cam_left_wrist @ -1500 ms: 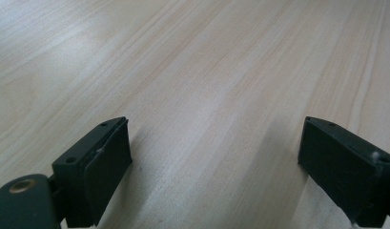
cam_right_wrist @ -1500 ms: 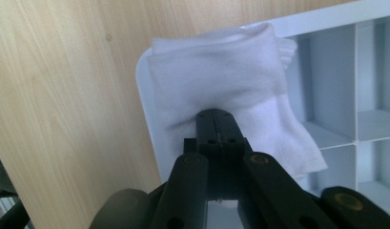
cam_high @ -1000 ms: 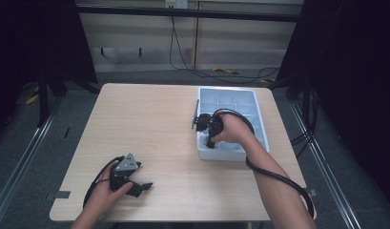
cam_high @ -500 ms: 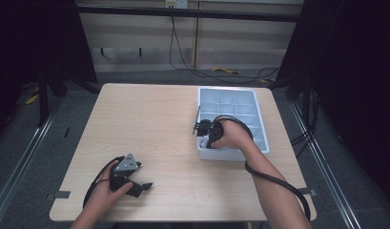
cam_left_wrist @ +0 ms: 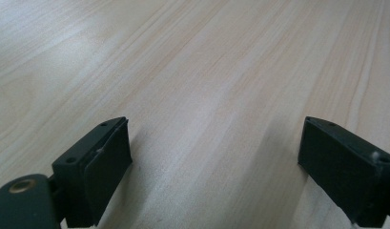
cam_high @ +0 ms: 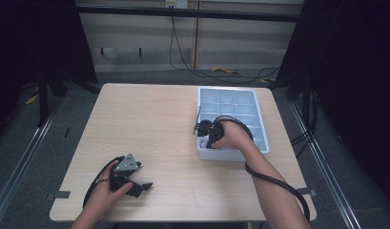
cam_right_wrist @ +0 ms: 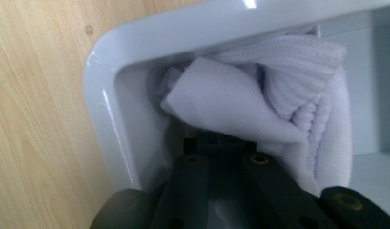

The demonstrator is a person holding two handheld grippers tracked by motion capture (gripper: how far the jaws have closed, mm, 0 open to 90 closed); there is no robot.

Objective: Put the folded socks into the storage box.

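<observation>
Since a second ago my right gripper point(cam_high: 205, 135) has slid from the tray's left edge toward its 7 o'clock corner, while my left gripper point(cam_high: 141, 185) kept still at the 7 o'clock part of the table point(cam_high: 149, 124), jaws spread wide over bare wood. Within the white divided tray point(cam_high: 262, 125), that corner compartment holds a bunched white knit cloth point(cam_right_wrist: 278, 90). I see the right jaws closed together, tips pressed into its folds.

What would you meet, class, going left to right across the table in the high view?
Left gripper → bare table → right gripper, jaws in a near-corner compartment → compartment tray.
</observation>
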